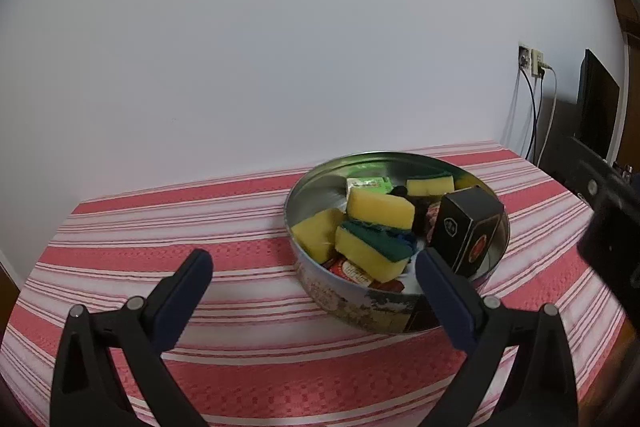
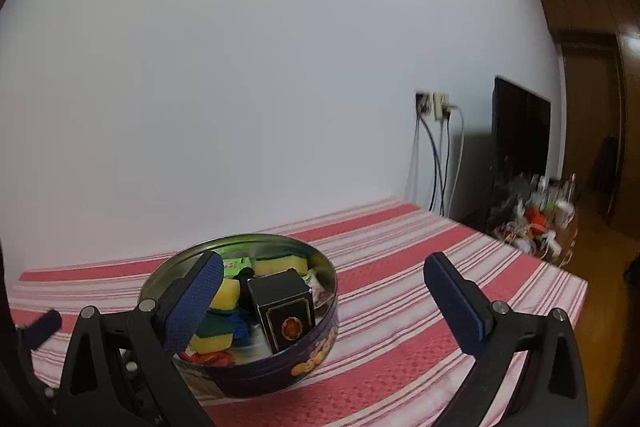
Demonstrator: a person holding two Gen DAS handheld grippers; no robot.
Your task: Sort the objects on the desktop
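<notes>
A round metal tin (image 1: 320,299) (image 2: 312,359) stands on the red-and-white striped cloth. Inside it lie several yellow-and-green sponges (image 1: 380,207) (image 2: 280,265), a black box (image 1: 466,227) (image 2: 286,307) leaning upright, a green packet (image 1: 370,183) (image 2: 234,263) and a red packet (image 1: 354,273) (image 2: 208,358). My left gripper (image 1: 316,259) is open just in front of the tin, nothing between its fingers. My right gripper (image 2: 324,263) is open over the tin's right side, holding nothing; its left pad (image 2: 196,299) overlaps the tin in view.
A white wall rises behind the table. Wall sockets with hanging cables (image 2: 436,155) (image 1: 534,107) and a dark screen (image 2: 520,139) stand at the right. A cluttered low stand (image 2: 536,223) sits beyond the table's right edge (image 2: 576,279). Bare cloth (image 1: 160,223) spreads left of the tin.
</notes>
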